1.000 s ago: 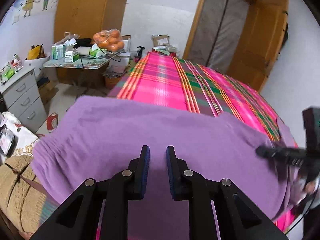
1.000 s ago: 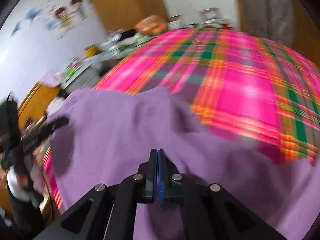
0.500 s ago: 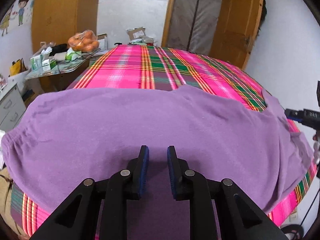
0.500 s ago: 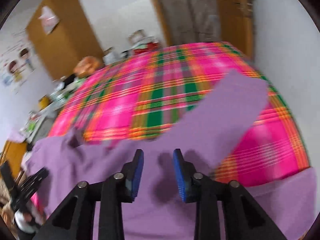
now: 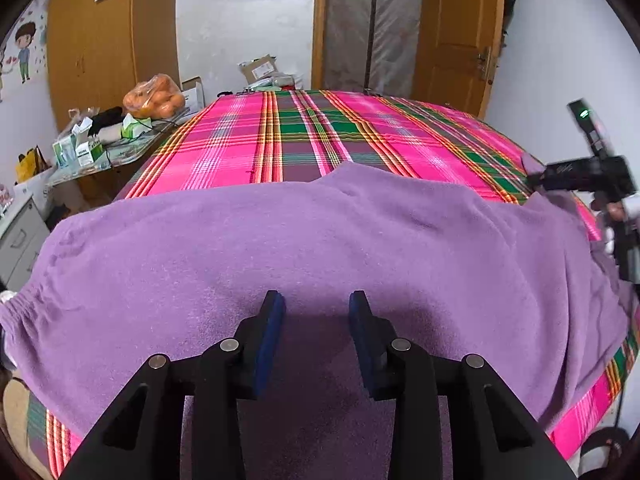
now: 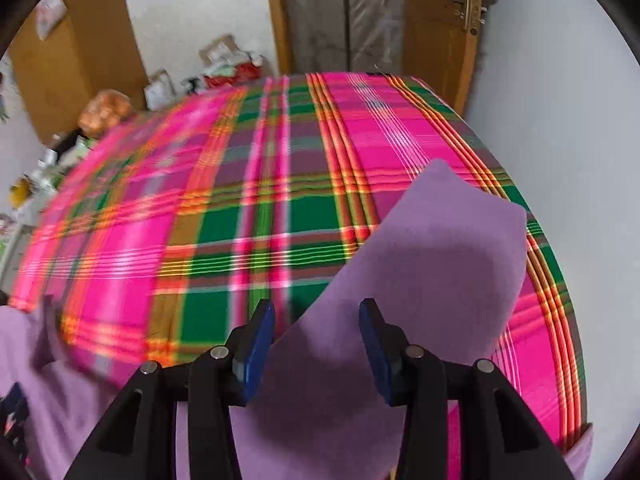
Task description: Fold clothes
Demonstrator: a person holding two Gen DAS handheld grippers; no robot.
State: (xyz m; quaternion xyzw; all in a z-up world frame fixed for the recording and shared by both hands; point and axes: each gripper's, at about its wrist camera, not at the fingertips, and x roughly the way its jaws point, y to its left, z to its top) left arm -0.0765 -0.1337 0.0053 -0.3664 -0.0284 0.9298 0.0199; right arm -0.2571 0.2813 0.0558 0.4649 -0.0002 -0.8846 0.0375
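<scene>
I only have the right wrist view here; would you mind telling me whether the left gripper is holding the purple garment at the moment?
Observer: No. The left gripper has its jaws apart, hovering over the purple garment with nothing clamped.
Operator: Thank you. How is the rest of the garment lying?
Observer: It is spread wide across the near edge of the plaid bedspread, with a gathered elastic band at the far left end.
Operator: And is my right gripper visible from there?
Observer: Yes, the right gripper sits at the garment's right end.
</scene>
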